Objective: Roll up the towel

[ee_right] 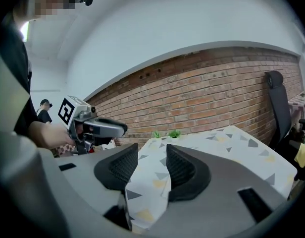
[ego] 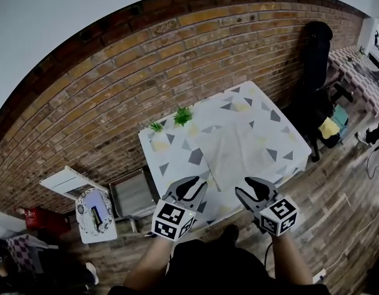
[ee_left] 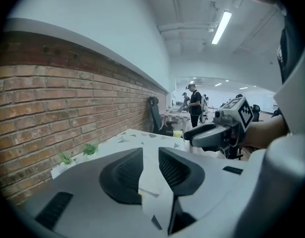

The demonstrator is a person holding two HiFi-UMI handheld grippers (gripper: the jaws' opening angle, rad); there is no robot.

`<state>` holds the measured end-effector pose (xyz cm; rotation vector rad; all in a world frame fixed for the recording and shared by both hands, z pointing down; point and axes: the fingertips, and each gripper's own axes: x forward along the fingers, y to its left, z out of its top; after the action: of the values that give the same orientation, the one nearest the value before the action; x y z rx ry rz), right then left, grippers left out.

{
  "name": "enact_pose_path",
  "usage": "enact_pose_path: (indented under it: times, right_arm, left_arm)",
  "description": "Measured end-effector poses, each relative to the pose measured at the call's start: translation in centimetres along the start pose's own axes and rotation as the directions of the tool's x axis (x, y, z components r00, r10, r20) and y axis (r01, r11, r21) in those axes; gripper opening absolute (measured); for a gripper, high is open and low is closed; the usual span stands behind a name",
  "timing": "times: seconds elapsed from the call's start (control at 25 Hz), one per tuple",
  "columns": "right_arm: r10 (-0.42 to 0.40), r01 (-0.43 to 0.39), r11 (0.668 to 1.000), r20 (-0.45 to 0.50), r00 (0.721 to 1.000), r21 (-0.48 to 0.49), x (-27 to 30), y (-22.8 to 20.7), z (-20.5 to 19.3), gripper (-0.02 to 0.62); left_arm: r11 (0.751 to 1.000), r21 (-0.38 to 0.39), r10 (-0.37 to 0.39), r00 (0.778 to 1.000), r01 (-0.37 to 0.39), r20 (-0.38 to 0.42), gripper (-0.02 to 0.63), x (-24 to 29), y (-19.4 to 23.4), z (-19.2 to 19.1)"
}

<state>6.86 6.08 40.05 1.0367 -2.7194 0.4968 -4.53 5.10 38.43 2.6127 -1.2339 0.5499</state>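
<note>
Plainly the main risk is a bad first pinch: the pale, plain white towel (ego: 239,152) lies flat in the middle of the table, on a white tablecloth printed with grey and yellow triangles (ego: 177,158), and the two fabrics are close in tone and probably in thickness. If the jaws close too deep at the near hem they may gather the tablecloth with it, and rolling would then drag the cover and could upset the two small green plants (ego: 183,115) at the far edge. Uneven bites by the two tools would start a skewed, cone-shaped roll.

The grey-and-black left gripper (ego: 195,186) and its twin, the right gripper (ego: 243,186), hover side by side above the table's near edge, aimed forward and tipped a little downward, forearms stretched out from the body. Both stand partly open and have hold of nothing. In the right gripper view only patterned tablecloth shows through the gap. In the left gripper view pale fabric shows there, seemingly the towel beyond rather than anything pinched, though the angle makes that hard to confirm
</note>
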Motion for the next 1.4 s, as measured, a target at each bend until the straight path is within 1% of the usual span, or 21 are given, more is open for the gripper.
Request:
enact_pose_path:
  times: [0.08,0.2,0.36,0.52,0.6,0.68,0.76,0.88,1.0,1.12,1.24,1.4]
  right_arm:
    - [0.008,-0.008,1.0,-0.016,1.0,0.001,0.9,0.2,-0.1,0.19]
    - [0.011,-0.013,0.999,-0.057,0.998,-0.031,2.4,1.1,-0.2,0.19]
    - [-0.049,0.039,0.996,-0.125,0.991,-0.083,3.5,1.4,-1.3,0.19]
    - [-0.11,0.086,0.988,-0.198,0.974,-0.125,4.0,1.6,-3.6,0.19]
    - [-0.13,0.099,0.986,-0.241,0.962,-0.135,4.4,1.7,-5.1,0.192]
    - [-0.141,0.1,0.984,-0.294,0.945,-0.15,4.9,1.4,-6.9,0.192]
    - [-0.135,0.084,0.982,-0.32,0.938,-0.168,6.0,1.1,-8.1,0.19]
    - [-0.121,0.042,0.975,-0.367,0.922,-0.217,8.0,0.6,-10.2,0.188]
    - [-0.107,-0.002,0.97,-0.432,0.896,-0.245,9.4,0.1,-13.0,0.181]
    - [-0.082,-0.044,0.969,-0.487,0.869,-0.242,10.7,-0.5,-16.0,0.178]
    - [-0.062,-0.073,0.971,-0.535,0.843,-0.228,11.4,-0.6,-18.5,0.166]
    - [-0.081,-0.072,0.97,-0.583,0.808,-0.234,12.0,-1.5,-20.5,0.138]
  left_arm:
    - [1.0,-0.005,0.005,1.0,-0.005,-0.014,0.109,0.3,0.9,-0.4]
    - [1.0,-0.007,-0.01,1.0,0.01,-0.029,0.109,0.6,2.1,-1.4]
    - [0.996,0.035,-0.074,0.995,0.076,-0.064,0.109,1.2,2.8,-3.3]
    - [0.986,0.092,-0.131,0.987,0.14,-0.097,0.109,2.4,2.8,-5.4]
    - [0.982,0.096,-0.147,0.981,0.16,-0.127,0.109,3.3,2.9,-6.9]
    - [0.98,0.082,-0.168,0.974,0.182,-0.154,0.109,4.1,2.6,-8.2]
    - [0.976,0.089,-0.181,0.966,0.201,-0.187,0.109,5.2,2.4,-9.3]
    - [0.963,0.137,-0.192,0.95,0.23,-0.246,0.11,6.7,2.1,-10.8]
    - [0.949,0.173,-0.201,0.931,0.262,-0.306,0.11,7.7,1.6,-12.6]
    - [0.932,0.199,-0.22,0.911,0.302,-0.35,0.11,8.8,1.3,-14.2]
    - [0.924,0.205,-0.225,0.892,0.323,-0.393,0.112,9.5,1.1,-15.7]
    - [0.926,0.187,-0.226,0.878,0.328,-0.422,0.112,10.4,1.3,-16.8]
